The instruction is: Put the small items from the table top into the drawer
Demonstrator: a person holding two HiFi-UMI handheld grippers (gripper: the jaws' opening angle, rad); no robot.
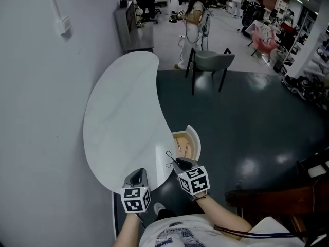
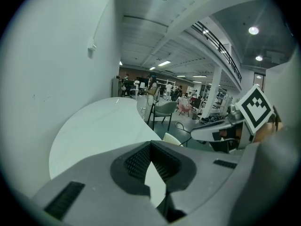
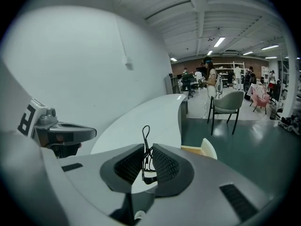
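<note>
We see two tongs, one in each hand, low in the head view. The left tongs [image 2: 150, 147] are closed with nothing between them, and they sit over the near end of the one white, kidney-shaped table [image 1: 123, 117]. The right tongs [image 3: 146, 147] are clamped on a single black binder clip [image 3: 147, 161], whose wire loop stands up above the jaw tips. In the head view the clip is at lower centre, over the table's near right edge. It is just beside the one drawer [image 1: 181, 138] but not in it.

The drawer stands open at the table's right edge, with a pale wooden inside and a curved white front. We cannot count what lies inside it. One grey chair [image 1: 211, 60] stands on the dark floor at upper centre, well apart from the table.
</note>
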